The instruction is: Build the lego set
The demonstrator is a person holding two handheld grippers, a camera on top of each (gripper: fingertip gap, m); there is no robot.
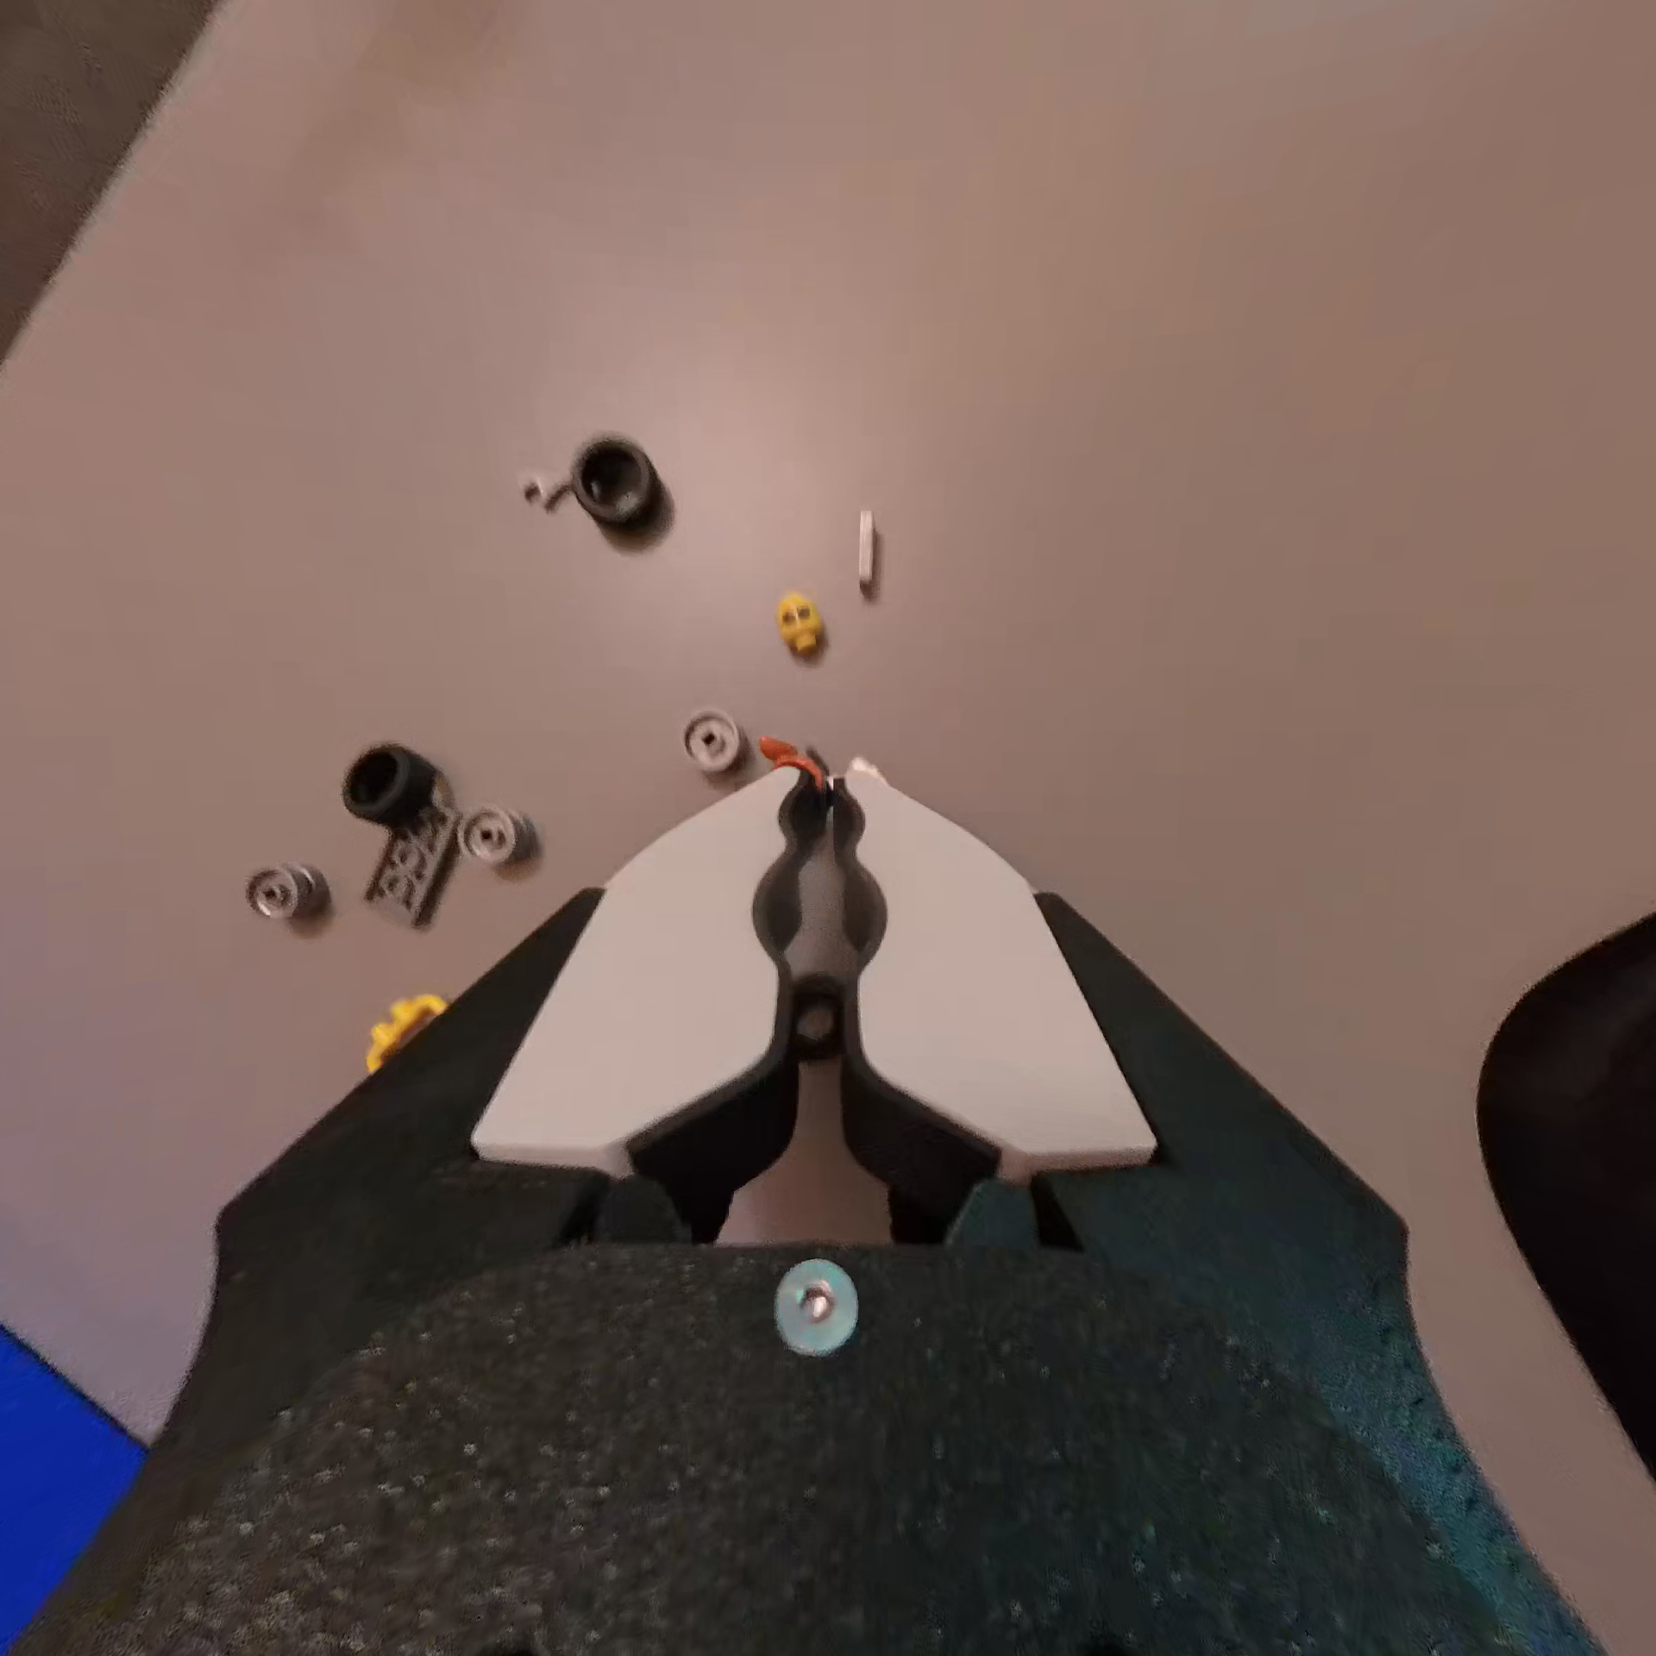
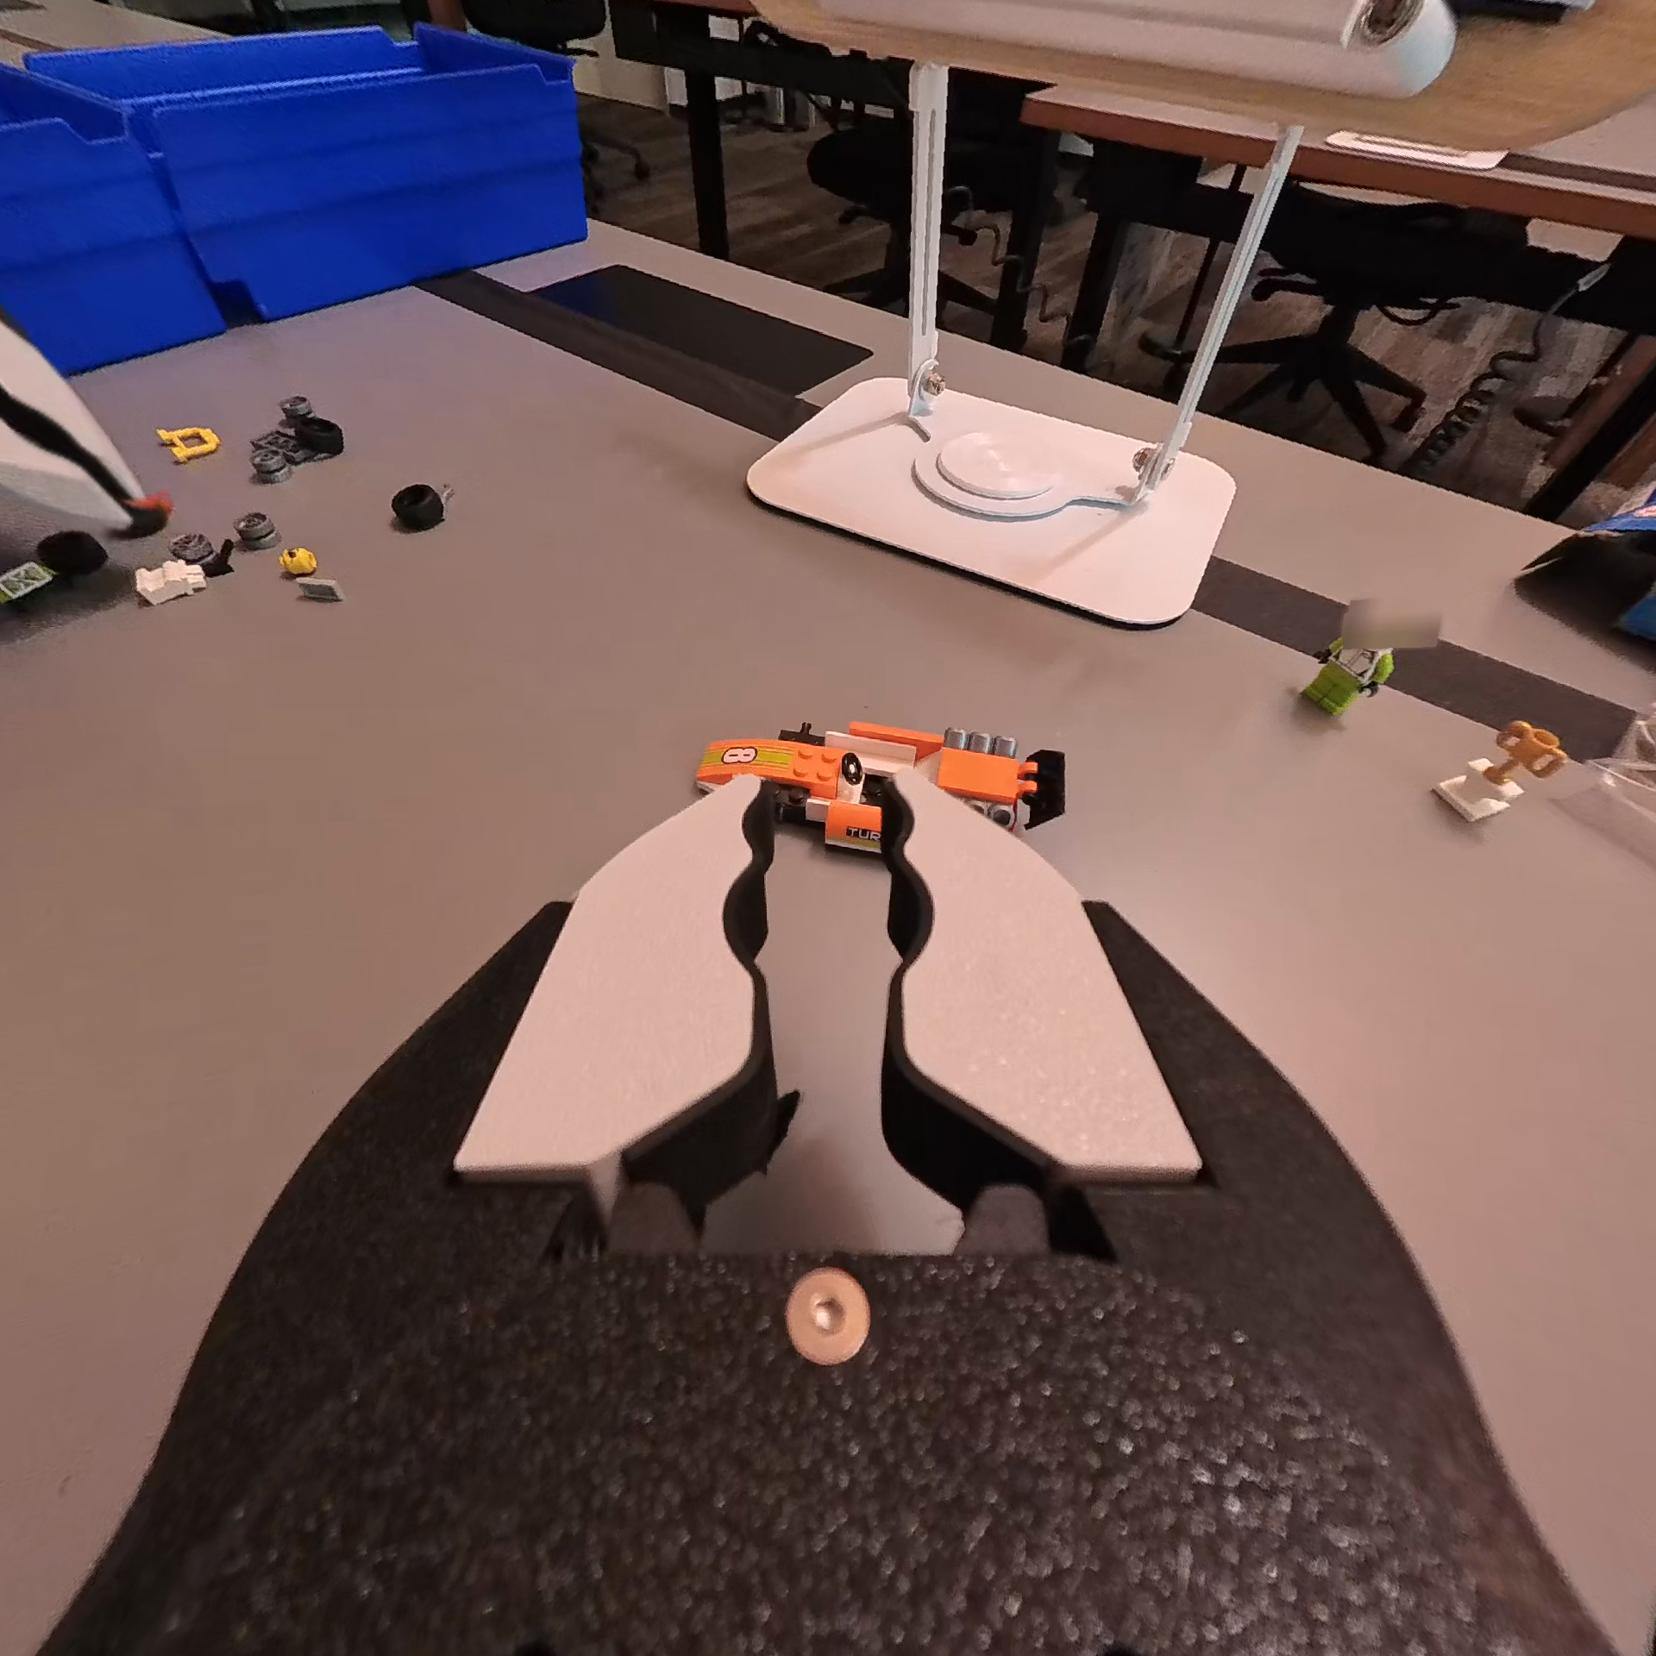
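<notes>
The partly built orange and white lego car point(image 2: 950, 762) lies on the grey table point(image 2: 538, 806). My right gripper point(image 2: 820, 797) is open, its fingertips low at the car's near side, one on each side of its middle. I cannot tell if they touch it. My left gripper point(image 1: 820, 781) is shut on a small orange piece point(image 1: 781, 753) just above the table, among loose parts. It also shows at the left edge of the right wrist view point(image 2: 134, 513).
Around the left gripper lie black tyres point(image 1: 618, 484), grey wheel hubs point(image 1: 712, 739), a yellow head point(image 1: 800, 623), a dark grey plate point(image 1: 412, 860) and a yellow piece point(image 1: 399, 1026). Blue bins point(image 2: 296, 170) stand far left, a white stand base point(image 2: 986, 502) behind the car. A green minifigure point(image 2: 1344, 677) and a trophy point(image 2: 1514, 762) stand on the right.
</notes>
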